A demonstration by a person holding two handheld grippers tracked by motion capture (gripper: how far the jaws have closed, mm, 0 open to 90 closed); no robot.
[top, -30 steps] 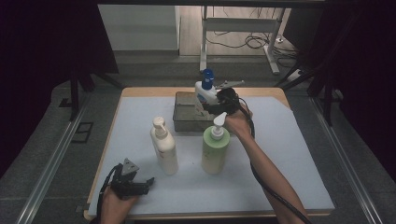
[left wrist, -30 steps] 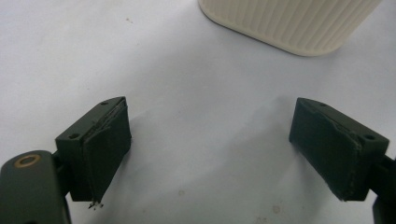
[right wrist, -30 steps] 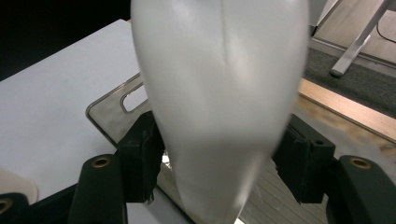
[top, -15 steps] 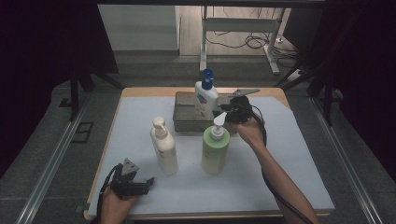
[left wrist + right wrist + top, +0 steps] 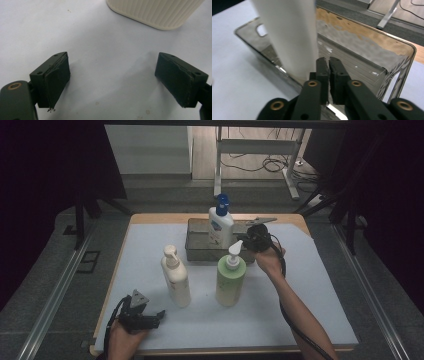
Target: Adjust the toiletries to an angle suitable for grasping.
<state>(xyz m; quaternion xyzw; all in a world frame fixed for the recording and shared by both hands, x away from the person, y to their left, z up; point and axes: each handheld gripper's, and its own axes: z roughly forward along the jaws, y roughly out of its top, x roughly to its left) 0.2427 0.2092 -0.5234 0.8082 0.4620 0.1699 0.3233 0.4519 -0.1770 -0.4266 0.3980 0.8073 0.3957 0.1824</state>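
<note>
Now right tool (image 5: 329,75) closed, empty, beside white bottle (image 5: 289,37).

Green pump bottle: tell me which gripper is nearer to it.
Right. The right gripper sits just behind the green pump bottle, beside its pump head at the metal tray. The left gripper rests at the near left, beyond the cream bottle.

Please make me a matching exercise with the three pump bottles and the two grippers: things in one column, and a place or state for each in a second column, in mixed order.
Things:
1. blue-pump bottle
2. green bottle
3. cream bottle
4. left gripper
5. right gripper

Places or states:
a. jaws shut, empty
b. stands in the metal tray
c. jaws open, empty
d. on the mat, nearest the left gripper
e. on the mat, in front of the tray

Pairs: 1-b, 2-e, 3-d, 4-c, 5-a
</note>
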